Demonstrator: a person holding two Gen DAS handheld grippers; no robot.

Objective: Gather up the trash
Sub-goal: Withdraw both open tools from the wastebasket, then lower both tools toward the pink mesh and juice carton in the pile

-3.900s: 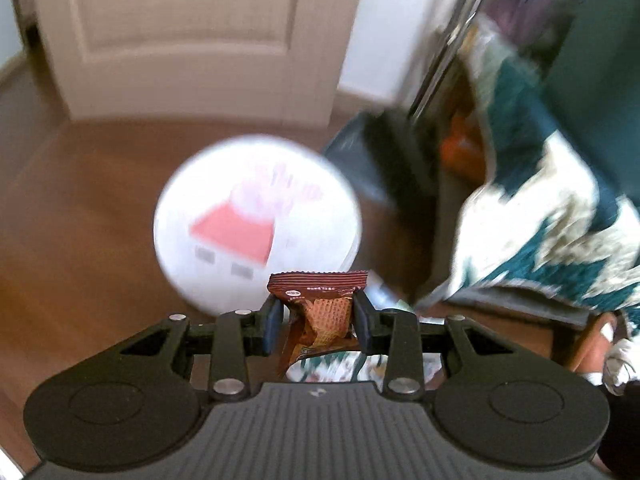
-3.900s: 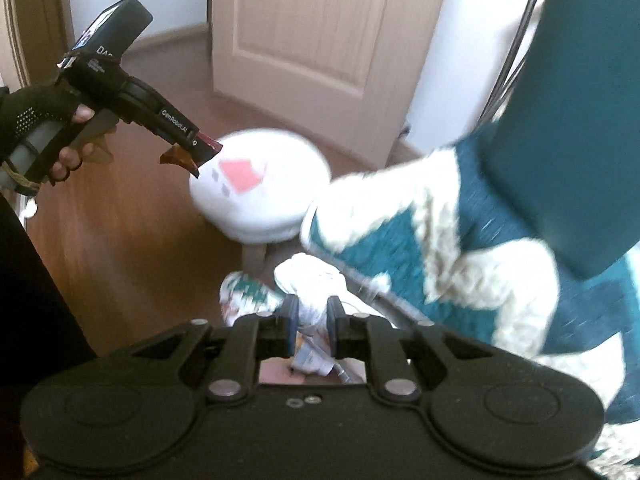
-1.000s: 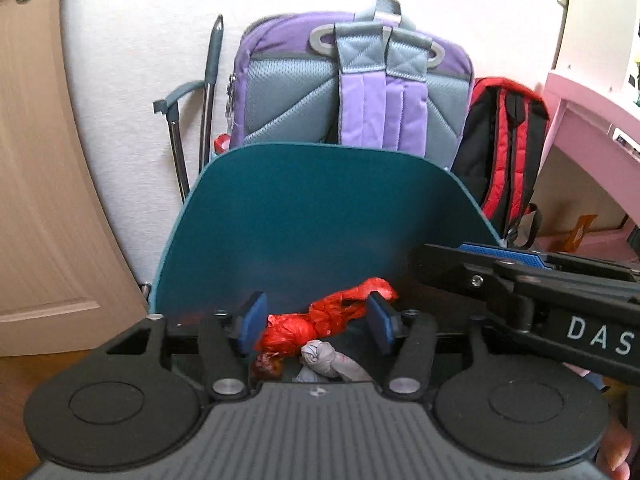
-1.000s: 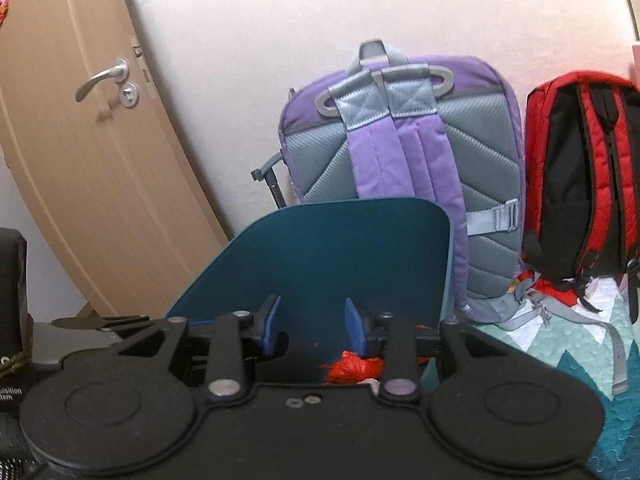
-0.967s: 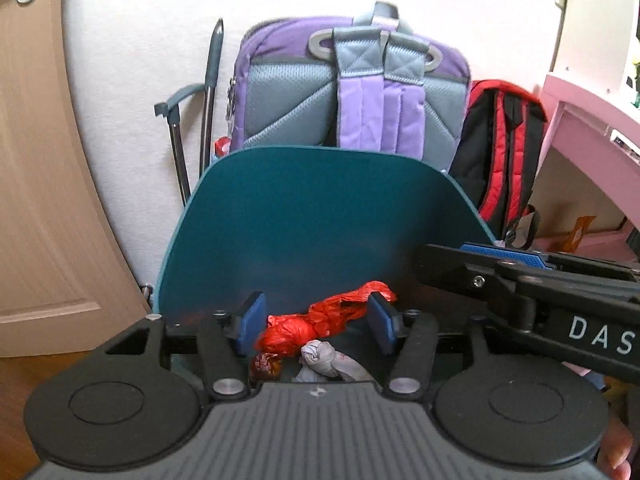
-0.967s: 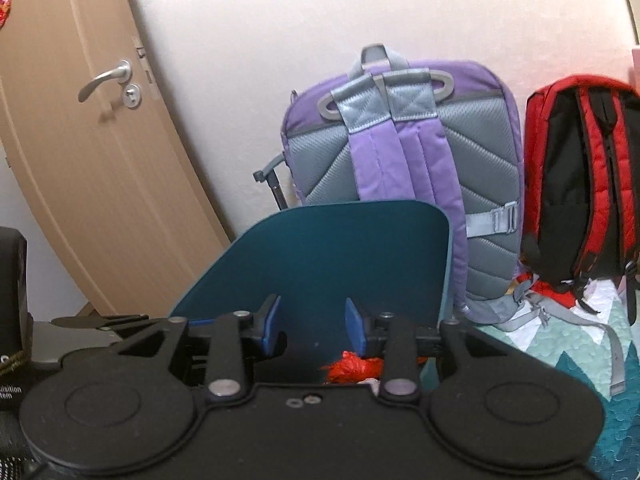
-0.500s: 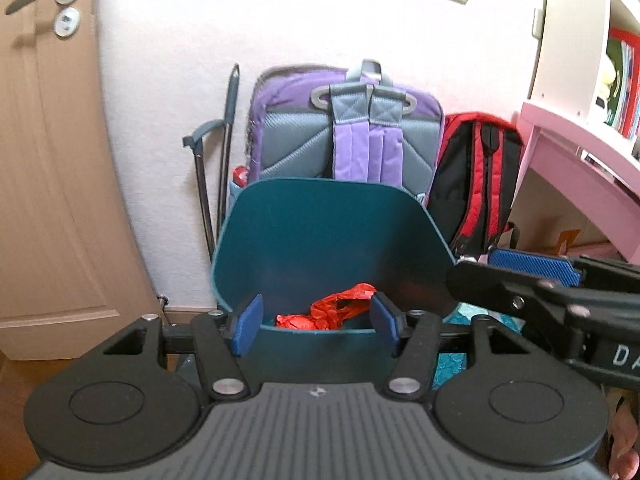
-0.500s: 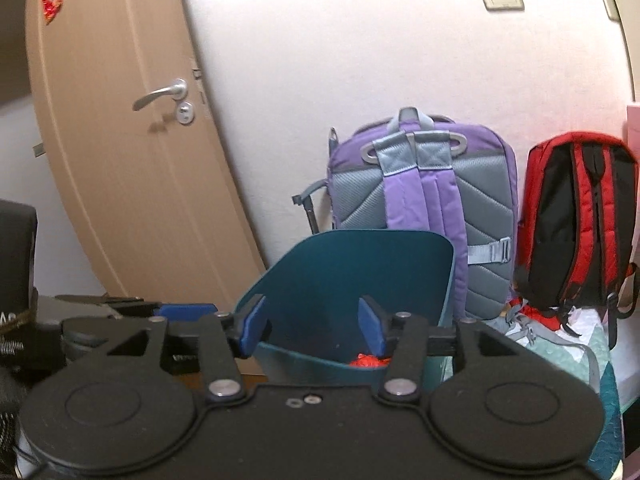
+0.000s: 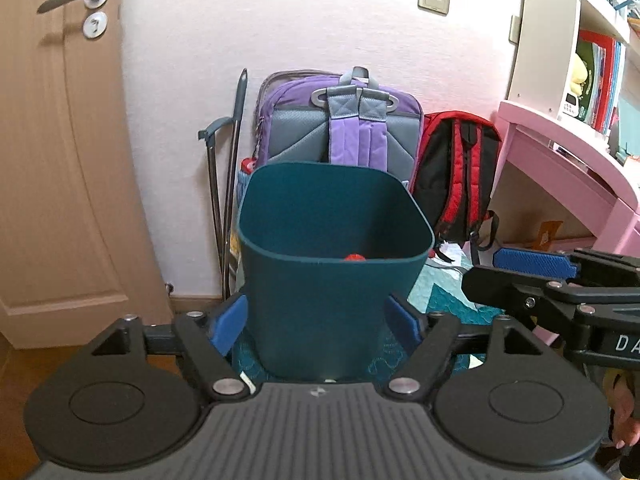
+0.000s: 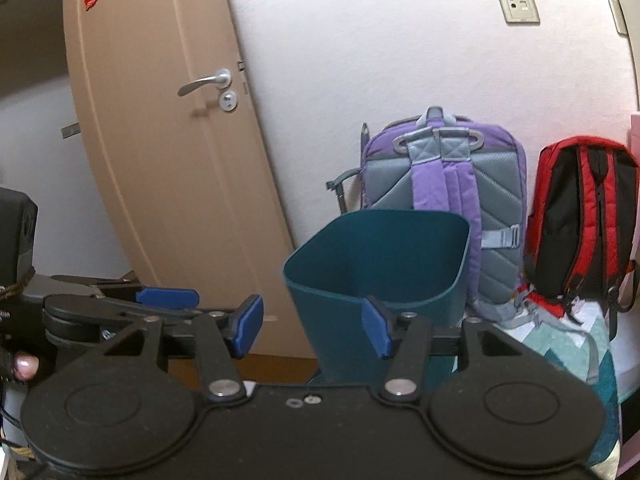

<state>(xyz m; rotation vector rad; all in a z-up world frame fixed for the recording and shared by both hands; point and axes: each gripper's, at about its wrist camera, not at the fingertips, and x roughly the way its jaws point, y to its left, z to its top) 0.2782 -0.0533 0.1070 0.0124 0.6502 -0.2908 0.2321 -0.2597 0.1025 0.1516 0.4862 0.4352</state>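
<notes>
A teal trash bin (image 9: 332,280) stands on the floor against the wall; it also shows in the right wrist view (image 10: 380,276). A bit of red trash (image 9: 354,257) peeks over its front rim. My left gripper (image 9: 316,322) is open and empty, held back from the bin's near side. My right gripper (image 10: 314,330) is open and empty, to the right of the left one, which shows in its view (image 10: 160,298). The right gripper also shows in the left wrist view (image 9: 536,266).
A purple backpack (image 9: 340,120) and a red and black backpack (image 9: 456,168) lean on the wall behind the bin. A wooden door (image 10: 168,160) stands left. A pink desk (image 9: 572,168) is right. A teal patterned quilt (image 10: 580,344) lies on the floor.
Both grippers have pulled back and up from the bin and opened wider. The trash they held earlier is gone from their fingers; red trash lies in the bin.
</notes>
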